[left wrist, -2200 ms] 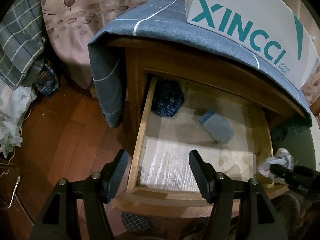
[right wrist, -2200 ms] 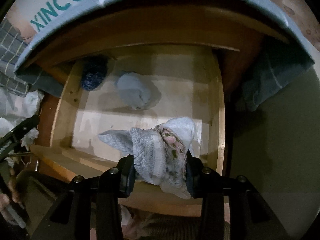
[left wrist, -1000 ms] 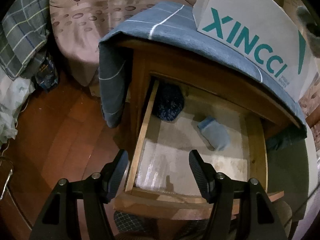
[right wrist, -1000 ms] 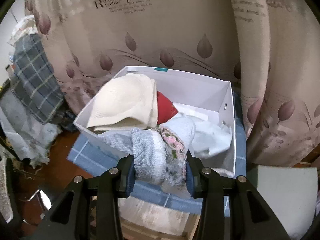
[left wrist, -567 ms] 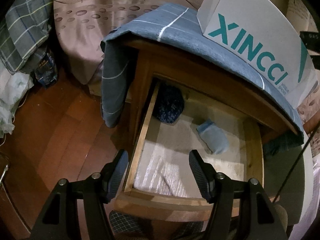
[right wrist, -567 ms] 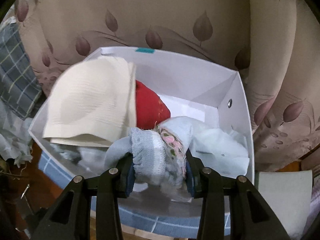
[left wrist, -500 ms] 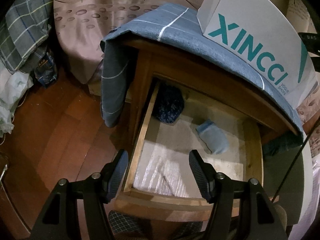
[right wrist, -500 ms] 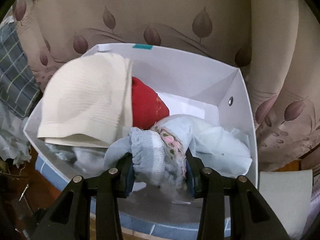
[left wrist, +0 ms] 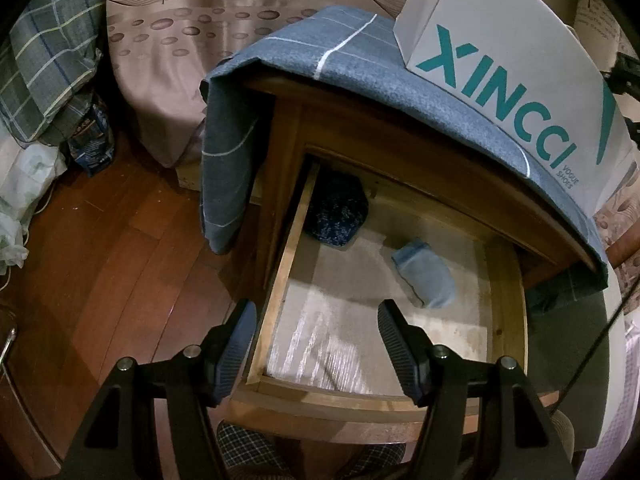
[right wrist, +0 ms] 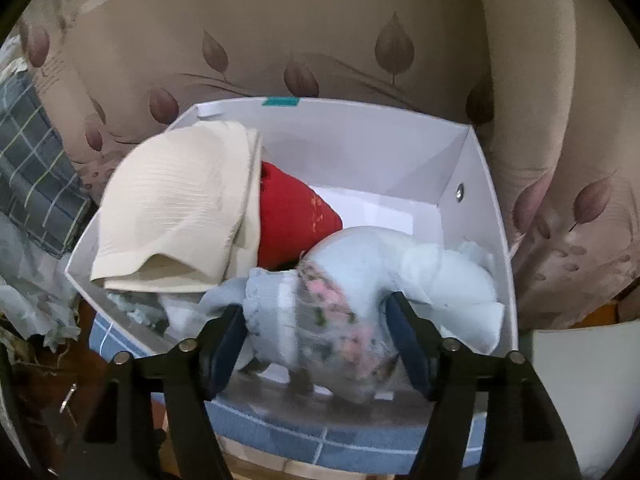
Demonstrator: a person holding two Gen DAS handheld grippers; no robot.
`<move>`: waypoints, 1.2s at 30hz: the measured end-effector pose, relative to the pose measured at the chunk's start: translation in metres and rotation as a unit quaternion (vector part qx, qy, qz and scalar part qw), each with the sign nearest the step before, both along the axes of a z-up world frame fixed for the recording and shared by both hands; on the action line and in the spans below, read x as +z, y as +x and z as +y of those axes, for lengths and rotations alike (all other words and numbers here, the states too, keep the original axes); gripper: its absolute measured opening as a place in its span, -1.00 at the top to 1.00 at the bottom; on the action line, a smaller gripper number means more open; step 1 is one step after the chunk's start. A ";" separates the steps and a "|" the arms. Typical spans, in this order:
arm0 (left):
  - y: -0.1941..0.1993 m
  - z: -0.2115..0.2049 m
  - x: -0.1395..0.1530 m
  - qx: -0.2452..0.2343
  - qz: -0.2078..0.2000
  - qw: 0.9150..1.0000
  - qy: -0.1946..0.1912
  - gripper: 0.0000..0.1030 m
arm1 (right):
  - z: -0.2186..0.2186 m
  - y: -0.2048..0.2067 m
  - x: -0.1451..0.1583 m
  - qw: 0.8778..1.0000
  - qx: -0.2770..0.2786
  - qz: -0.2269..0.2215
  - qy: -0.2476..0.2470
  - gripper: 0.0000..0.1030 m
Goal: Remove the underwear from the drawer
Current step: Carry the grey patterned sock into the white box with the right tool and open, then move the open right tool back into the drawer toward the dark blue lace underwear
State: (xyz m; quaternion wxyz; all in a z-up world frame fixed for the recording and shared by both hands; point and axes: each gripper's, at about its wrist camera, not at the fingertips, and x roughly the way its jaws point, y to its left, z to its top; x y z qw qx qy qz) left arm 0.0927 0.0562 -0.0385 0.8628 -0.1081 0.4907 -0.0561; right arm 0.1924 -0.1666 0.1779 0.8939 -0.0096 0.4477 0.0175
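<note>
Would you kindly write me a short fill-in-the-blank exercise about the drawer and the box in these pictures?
1. The drawer still holds ____ pieces of underwear.
2. The white box bears the teal word ____.
3. In the box, the ____ garment lies between the cream garment and the pale blue bundle.
4. The box stands on a ____ checked cloth.

Missing words: two; XINCCI; red; blue

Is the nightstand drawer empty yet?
Not empty. The open drawer holds two pieces: a dark speckled bundle at its back left and a light blue one mid-right.
</note>
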 end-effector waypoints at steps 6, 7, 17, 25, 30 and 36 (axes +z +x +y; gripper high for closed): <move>-0.001 -0.001 0.000 0.002 0.000 1.000 0.001 -0.26 | 0.003 -0.040 0.021 0.999 0.007 -0.047 -0.019 -0.33; -0.002 0.000 0.001 0.002 0.000 1.000 0.001 -0.26 | 0.003 -0.047 0.025 0.998 0.008 -0.055 -0.020 -0.34; -0.005 0.001 0.003 0.013 -0.003 1.000 0.009 -0.26 | 0.003 -0.126 0.025 0.994 0.059 -0.095 -0.011 -0.33; -0.005 0.002 0.004 0.019 -0.004 1.000 0.015 -0.26 | 0.020 -0.148 -0.044 0.994 0.099 -0.028 -0.023 -0.31; -0.007 0.005 0.006 0.029 -0.005 0.999 0.019 -0.26 | 0.042 -0.145 -0.087 0.991 0.133 0.006 -0.031 -0.24; -0.009 0.015 0.007 0.053 -0.002 0.999 0.012 -0.26 | 0.072 -0.128 -0.124 0.981 0.183 0.030 -0.048 -0.08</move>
